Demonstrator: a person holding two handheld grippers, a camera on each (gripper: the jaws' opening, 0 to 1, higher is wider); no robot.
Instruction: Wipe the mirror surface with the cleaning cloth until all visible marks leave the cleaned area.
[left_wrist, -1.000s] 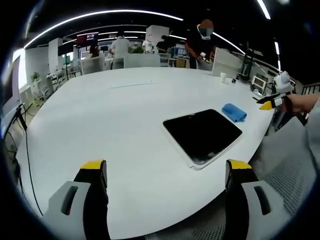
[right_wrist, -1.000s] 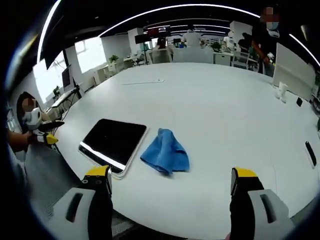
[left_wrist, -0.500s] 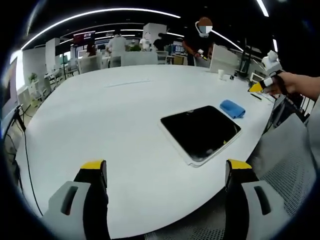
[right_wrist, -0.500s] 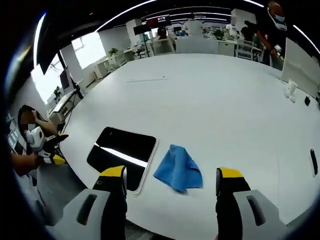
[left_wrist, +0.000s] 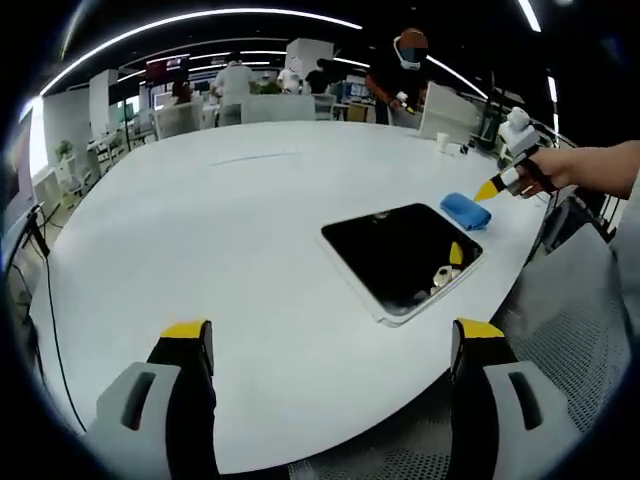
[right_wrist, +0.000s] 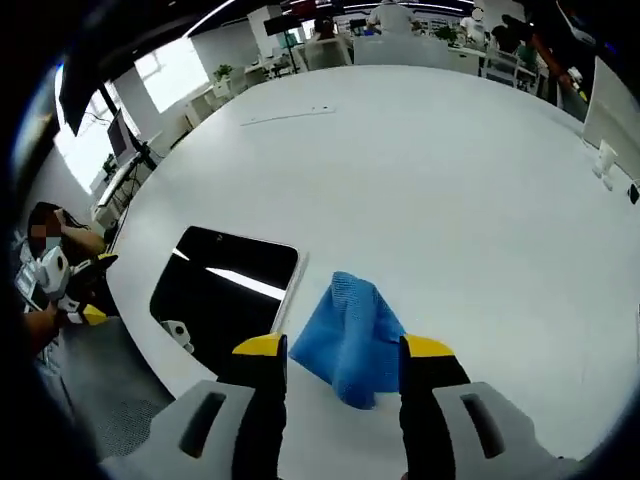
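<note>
- The right gripper (right_wrist: 335, 350), low in the right gripper view, has its jaws open either side of the blue cloth (right_wrist: 348, 335); I can't tell if they touch it.
- Closing too high might pinch only a fold, and the cloth could slip free.
- The mirror (right_wrist: 222, 295) lies just left of the cloth on the white table (right_wrist: 450, 190).
- The left gripper (left_wrist: 330, 345) hangs open and empty at the bottom of its view.

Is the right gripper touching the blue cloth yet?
Cannot tell. In the right gripper view the right gripper straddles the blue cloth, jaws open, hiding any gap; the left gripper view is too distant.
</note>
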